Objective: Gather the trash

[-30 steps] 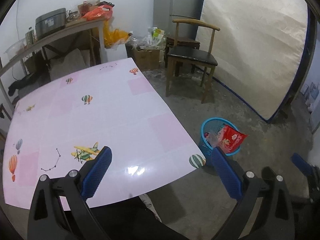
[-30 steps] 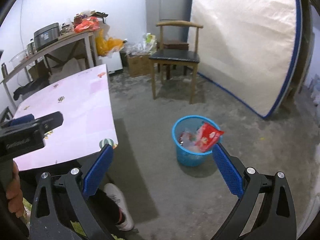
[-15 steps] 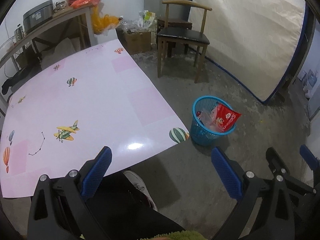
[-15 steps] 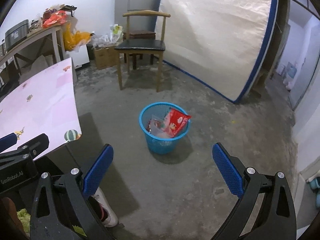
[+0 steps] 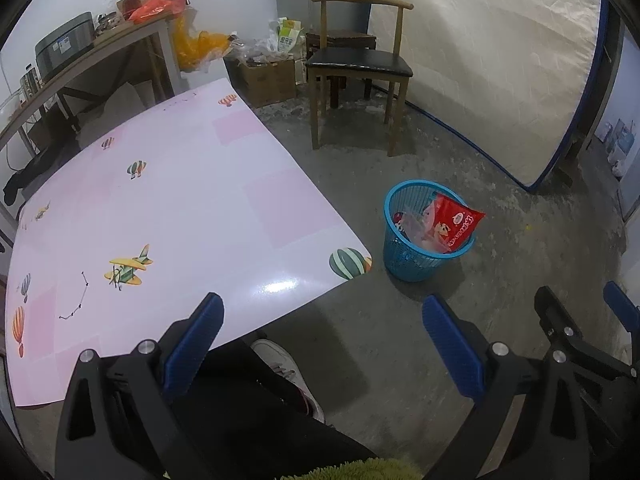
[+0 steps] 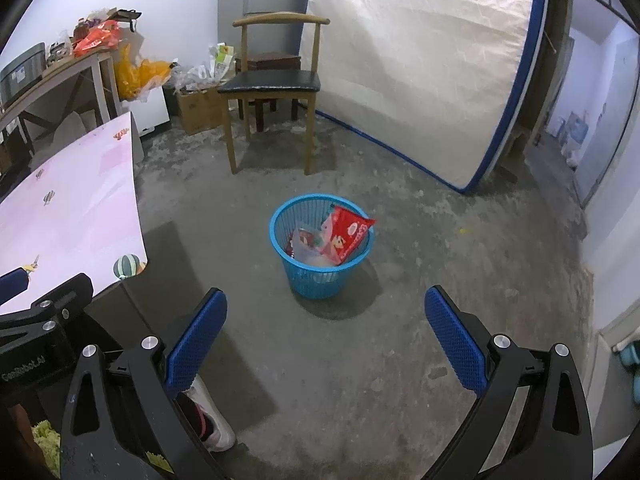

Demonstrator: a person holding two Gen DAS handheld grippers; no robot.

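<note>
Both grippers, left (image 5: pixel 320 316) and right (image 6: pixel 325 312), spread wide, empty, basket (image 6: pixel 316 278) now nearer centre, red packet (image 6: pixel 348 236) unmoved

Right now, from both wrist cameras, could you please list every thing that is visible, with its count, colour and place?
Basket: one, blue mesh, on the floor between table and mattress.
Snack bag: one, red, sticking out over the basket rim.
Other wrappers: several, pale and clear, inside the basket.
Table: one, pink with balloon and plane prints, left.
Chair: one, wood with black seat, at the back.
Mattress: one, white with blue edge, leaning at the right.
Cardboard box: one, brown, beside the chair.
Shelf: one, cluttered, back left.
Shoe: one, white, near floor.
Left gripper: open, empty.
Right gripper: open, empty.
</note>
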